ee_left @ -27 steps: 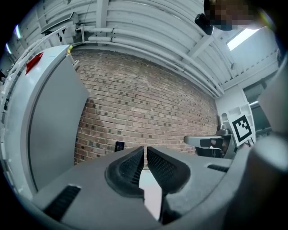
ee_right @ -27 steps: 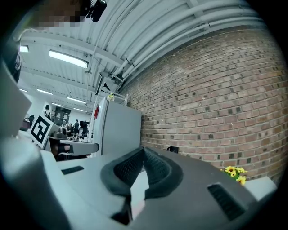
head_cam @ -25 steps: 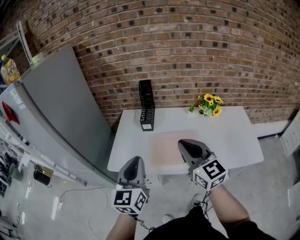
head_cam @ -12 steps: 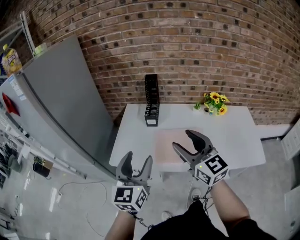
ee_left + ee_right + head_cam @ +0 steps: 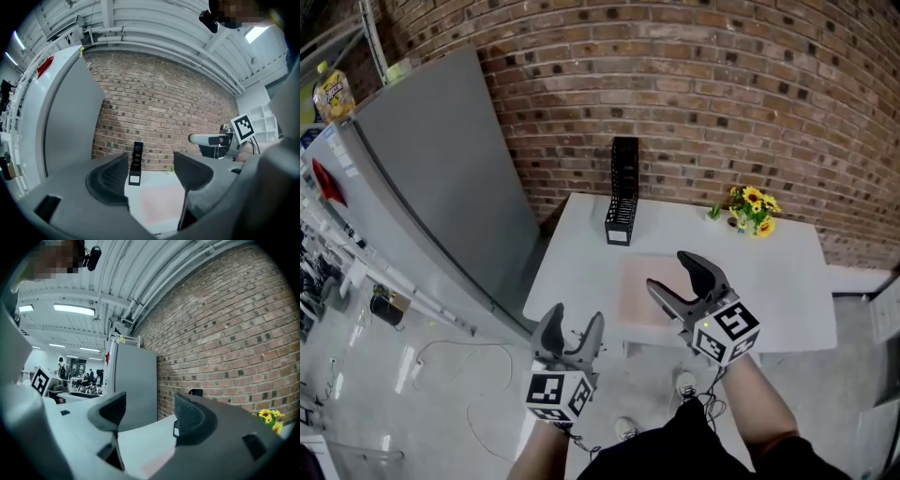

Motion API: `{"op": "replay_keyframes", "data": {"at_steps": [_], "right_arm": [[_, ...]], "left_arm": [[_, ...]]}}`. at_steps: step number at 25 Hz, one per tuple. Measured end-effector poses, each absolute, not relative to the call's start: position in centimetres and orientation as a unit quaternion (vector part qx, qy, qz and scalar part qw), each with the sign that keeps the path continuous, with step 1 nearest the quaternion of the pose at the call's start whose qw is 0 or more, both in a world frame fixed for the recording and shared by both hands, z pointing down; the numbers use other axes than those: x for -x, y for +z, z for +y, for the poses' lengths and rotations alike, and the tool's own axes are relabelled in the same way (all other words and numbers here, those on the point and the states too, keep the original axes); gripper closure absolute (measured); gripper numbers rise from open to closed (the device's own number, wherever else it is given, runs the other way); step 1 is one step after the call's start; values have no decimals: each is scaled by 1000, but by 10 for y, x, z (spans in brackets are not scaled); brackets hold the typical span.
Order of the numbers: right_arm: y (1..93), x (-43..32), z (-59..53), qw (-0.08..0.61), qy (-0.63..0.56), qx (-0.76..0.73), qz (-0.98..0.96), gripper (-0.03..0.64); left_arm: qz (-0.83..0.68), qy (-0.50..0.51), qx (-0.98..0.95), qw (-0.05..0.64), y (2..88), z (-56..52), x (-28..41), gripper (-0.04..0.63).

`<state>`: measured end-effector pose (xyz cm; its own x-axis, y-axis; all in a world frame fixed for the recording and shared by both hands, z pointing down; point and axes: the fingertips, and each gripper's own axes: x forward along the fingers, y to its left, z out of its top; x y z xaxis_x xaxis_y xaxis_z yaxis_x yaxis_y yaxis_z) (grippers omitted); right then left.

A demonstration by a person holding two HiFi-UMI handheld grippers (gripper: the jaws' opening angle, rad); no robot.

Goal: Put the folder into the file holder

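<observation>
The left gripper (image 5: 574, 321) and right gripper (image 5: 668, 272) are spreading their empty fingers, apparently readying for the folder (image 5: 634, 298). The file holder (image 5: 623, 187) stands upright beyond.

Brick wall (image 5: 722, 84) runs right behind the white table (image 5: 787, 281) | tall grey cabinet (image 5: 441, 169) stands left of the table | sunflowers (image 5: 752, 208) on the table's far right corner | pale glossy floor (image 5: 422, 375) below-left | strip lights (image 5: 73, 309) overhead

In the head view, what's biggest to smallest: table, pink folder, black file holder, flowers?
Largest: table.
Next: pink folder and black file holder, which look about alike, so I won't rank them.
Smallest: flowers.
</observation>
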<state>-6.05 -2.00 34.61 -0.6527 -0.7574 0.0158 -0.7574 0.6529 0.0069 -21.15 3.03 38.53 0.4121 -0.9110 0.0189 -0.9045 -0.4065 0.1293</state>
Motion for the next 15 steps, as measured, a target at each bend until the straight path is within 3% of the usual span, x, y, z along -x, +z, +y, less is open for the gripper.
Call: {"op": "replay_keyframes", "data": {"at_steps": [15], "right_arm": [[363,36,-95,41,5,-310,-950,263]], "left_arm": [[-614,-34,-781,104,410,-16,167,305]]}}
